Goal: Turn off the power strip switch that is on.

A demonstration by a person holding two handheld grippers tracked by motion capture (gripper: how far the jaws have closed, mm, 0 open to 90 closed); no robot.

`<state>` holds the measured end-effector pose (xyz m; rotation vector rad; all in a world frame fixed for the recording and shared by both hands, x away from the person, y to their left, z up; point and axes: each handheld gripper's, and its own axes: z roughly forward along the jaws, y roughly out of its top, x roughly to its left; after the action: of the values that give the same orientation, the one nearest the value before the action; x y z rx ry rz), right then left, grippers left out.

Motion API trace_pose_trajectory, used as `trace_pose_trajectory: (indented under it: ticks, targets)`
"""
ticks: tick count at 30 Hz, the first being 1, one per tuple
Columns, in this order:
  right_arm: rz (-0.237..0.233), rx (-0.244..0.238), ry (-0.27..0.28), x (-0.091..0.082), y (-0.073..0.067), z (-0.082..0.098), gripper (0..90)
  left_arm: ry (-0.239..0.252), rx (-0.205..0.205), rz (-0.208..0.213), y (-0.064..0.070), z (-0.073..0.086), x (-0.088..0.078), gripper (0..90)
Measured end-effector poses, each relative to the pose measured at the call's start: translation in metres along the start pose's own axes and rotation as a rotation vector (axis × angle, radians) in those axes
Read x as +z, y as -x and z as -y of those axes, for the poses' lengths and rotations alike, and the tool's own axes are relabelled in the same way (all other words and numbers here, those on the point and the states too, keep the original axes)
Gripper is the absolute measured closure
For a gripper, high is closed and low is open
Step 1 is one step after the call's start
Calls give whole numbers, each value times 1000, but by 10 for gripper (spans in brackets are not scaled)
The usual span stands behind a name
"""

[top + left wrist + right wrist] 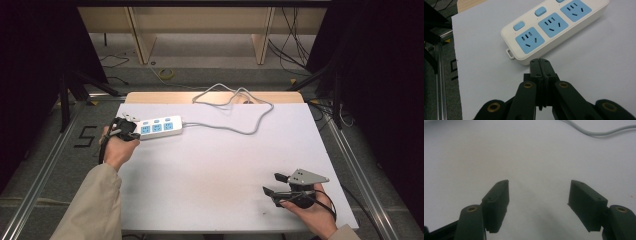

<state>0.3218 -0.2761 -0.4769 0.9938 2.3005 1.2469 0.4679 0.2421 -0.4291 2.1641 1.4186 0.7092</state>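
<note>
On the white table (215, 170), near its far left corner, lies a white power strip (159, 127) with three blue sockets and three blue switches in a row. Its grey cord (235, 107) runs off the right end, loops across the far side of the tabletop and goes over the back edge.

At the strip's left end sits the left gripper (131, 131), held in the person's left hand (117, 147), with a beige sleeve (92, 205) reaching in from the bottom. In the left gripper view, its jaws are pressed together with nothing between them, and the tips of the left gripper (539, 61) meet just at the strip's (554, 27) short end, beside a small white tab (510, 53) that sticks out from the casing. Whether the tips actually touch the casing is hard to tell from this angle.

Well apart, near the front right corner of the table, the right gripper (277, 184) rests in the right hand (312, 212), a grey three-cornered plate on top. Its jaws stand wide apart over bare tabletop; in the right gripper view the right gripper (539, 195) points at the white surface, with a stretch of cord (599, 132) at the top edge.
</note>
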Motion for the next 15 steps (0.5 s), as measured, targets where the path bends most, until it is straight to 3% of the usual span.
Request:
trace_pose_trajectory:
  ticks: [15]
  targets:
    - [0,1,-2,0,0,0,337,-16,-4,-3,-4,-4,7,896]
